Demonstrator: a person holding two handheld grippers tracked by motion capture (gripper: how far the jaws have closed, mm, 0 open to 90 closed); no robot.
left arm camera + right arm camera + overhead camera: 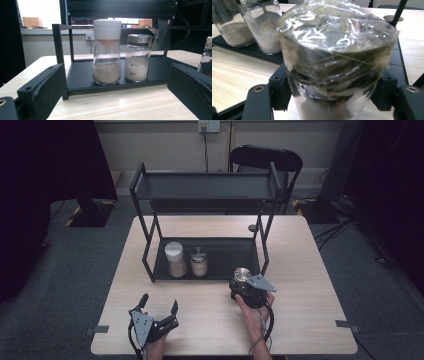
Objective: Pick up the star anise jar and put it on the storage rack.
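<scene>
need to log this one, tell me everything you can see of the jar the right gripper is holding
The jar is clear glass with a metal-looking cap wrapped in crinkled, shiny plastic film. Dark brownish contents show below the cap. It stands upright, clamped between the jaws of the right gripper, one on each side of its neck. In the high view it sits at the front right corner of the black rack, beside the lower shelf; whether its base rests on the table cannot be told.

We see a light wooden table (310, 285) on grey carpet (75, 270). Behind it stands a black chair (266, 158), below a wall socket (208, 125) with a plugged cable.
</scene>
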